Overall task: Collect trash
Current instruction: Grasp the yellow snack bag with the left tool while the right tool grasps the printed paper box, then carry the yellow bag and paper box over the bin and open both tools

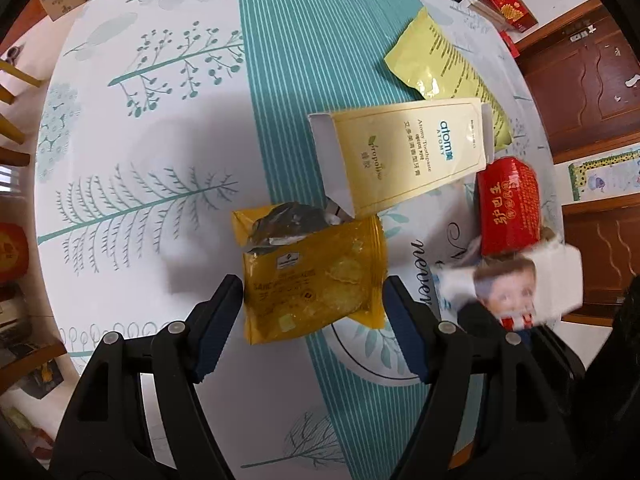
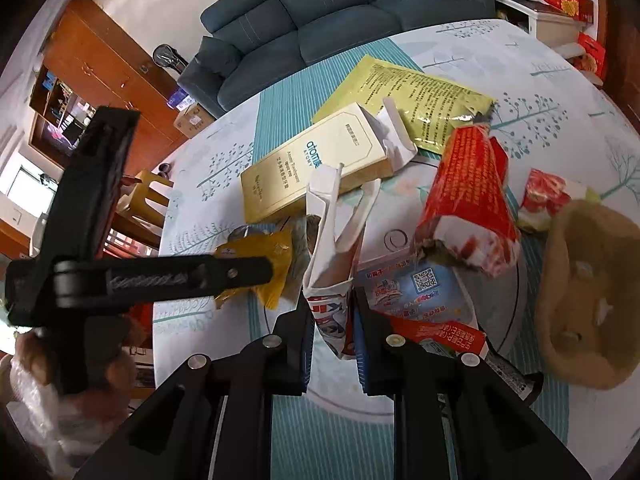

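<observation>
A crumpled yellow snack wrapper (image 1: 316, 276) lies on the tree-patterned tablecloth (image 1: 140, 160). My left gripper (image 1: 314, 292) is open, one finger on each side of the wrapper, pads apart from it. My right gripper (image 2: 332, 316) is shut on a white carton (image 2: 332, 240) with torn flaps and a printed picture; the same carton (image 1: 532, 288) appears blurred at the right of the left wrist view. In the right wrist view the left gripper (image 2: 264, 270) hangs over the yellow wrapper (image 2: 272, 256).
A cream toothpaste box (image 1: 404, 156), a yellow-green bag (image 1: 444, 68) and a red packet (image 1: 508, 208) lie beyond the wrapper. A blue leaflet (image 2: 416, 288), a red-and-white wrapper (image 2: 548, 196) and a brown fuzzy thing (image 2: 588, 292) lie right. A sofa (image 2: 340, 8) stands behind.
</observation>
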Demonstrator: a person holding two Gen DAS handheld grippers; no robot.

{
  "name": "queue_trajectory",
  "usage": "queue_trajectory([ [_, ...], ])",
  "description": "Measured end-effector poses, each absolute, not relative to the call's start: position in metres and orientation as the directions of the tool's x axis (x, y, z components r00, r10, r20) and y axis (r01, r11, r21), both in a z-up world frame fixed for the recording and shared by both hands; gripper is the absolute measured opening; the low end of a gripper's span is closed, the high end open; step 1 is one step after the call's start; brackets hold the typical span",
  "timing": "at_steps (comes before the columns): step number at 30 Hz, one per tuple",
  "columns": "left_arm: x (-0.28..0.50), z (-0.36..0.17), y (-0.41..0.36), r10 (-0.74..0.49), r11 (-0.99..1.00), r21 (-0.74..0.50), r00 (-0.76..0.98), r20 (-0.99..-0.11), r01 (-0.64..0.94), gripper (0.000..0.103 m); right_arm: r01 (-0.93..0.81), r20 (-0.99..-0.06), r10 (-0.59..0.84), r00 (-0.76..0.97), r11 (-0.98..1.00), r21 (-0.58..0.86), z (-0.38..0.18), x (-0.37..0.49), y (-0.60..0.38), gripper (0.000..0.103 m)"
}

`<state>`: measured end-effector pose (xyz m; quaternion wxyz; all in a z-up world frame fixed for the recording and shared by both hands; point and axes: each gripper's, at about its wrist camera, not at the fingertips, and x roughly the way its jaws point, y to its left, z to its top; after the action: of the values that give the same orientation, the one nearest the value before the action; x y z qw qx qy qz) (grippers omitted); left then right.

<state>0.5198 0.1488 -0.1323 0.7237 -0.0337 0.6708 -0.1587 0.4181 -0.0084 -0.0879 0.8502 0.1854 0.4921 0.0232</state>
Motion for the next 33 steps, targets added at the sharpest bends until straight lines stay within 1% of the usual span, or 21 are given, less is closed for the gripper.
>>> queue_trajectory([
  [6,0.520,-0.138,0.124,-0.229,0.949,-0.215,0.036,-0.973,0.231,0.070,0.127,-0.815,0.244,0.525,0.925,0.359,-0.079,0.406,-0.008,0.017],
  [9,0.520,-0.144,0.116,-0.210,0.954,-0.199,0.027,-0.977,0.225,0.070,0.114,-0.810,0.251,0.530,0.925,0.361,-0.075,0.400,-0.006,0.017],
  [13,0.520,-0.144,0.110,-0.201,0.960,-0.185,0.055,-0.978,0.212,0.068,0.109,-0.804,0.261,0.535,0.922,0.372,-0.072,0.391,-0.006,0.017],
  [15,0.520,-0.144,0.107,-0.197,0.961,-0.178,0.074,-0.978,0.210,0.054,0.106,-0.801,0.265,0.536,0.921,0.376,-0.071,0.386,-0.006,0.017],
  [16,0.519,-0.143,0.105,-0.204,0.960,-0.184,0.077,-0.976,0.210,0.052,0.104,-0.801,0.267,0.536,0.920,0.377,-0.071,0.383,-0.006,0.017],
  [18,0.516,-0.141,0.105,-0.210,0.960,-0.188,0.088,-0.974,0.208,0.041,0.099,-0.798,0.274,0.537,0.919,0.382,-0.069,0.378,-0.007,0.017],
  [19,0.514,-0.139,0.105,-0.203,0.961,-0.179,0.096,-0.974,0.212,0.038,0.096,-0.796,0.276,0.538,0.919,0.383,-0.068,0.375,-0.007,0.017],
  [20,0.511,-0.137,0.106,-0.203,0.960,-0.177,0.104,-0.974,0.219,0.026,0.091,-0.793,0.282,0.540,0.917,0.388,-0.067,0.373,-0.008,0.017],
  [21,0.507,-0.133,0.105,-0.208,0.957,-0.177,0.117,-0.971,0.229,0.019,0.085,-0.790,0.287,0.542,0.916,0.392,-0.065,0.370,-0.009,0.017],
  [23,0.498,-0.126,0.107,-0.194,0.956,-0.155,0.141,-0.971,0.248,0.011,0.074,-0.781,0.300,0.548,0.912,0.403,-0.061,0.362,-0.009,0.017],
  [24,0.494,-0.122,0.106,-0.187,0.956,-0.144,0.154,-0.970,0.257,0.008,0.069,-0.777,0.305,0.550,0.911,0.407,-0.059,0.359,-0.010,0.017],
  [26,0.484,-0.116,0.107,-0.191,0.955,-0.147,0.155,-0.969,0.258,0.007,0.059,-0.770,0.314,0.556,0.909,0.413,-0.053,0.351,-0.012,0.017],
  [33,0.428,-0.086,0.116,-0.225,0.955,-0.183,0.167,-0.960,0.234,0.006,0.025,-0.752,0.334,0.568,0.906,0.422,-0.032,0.308,-0.024,0.017],
])
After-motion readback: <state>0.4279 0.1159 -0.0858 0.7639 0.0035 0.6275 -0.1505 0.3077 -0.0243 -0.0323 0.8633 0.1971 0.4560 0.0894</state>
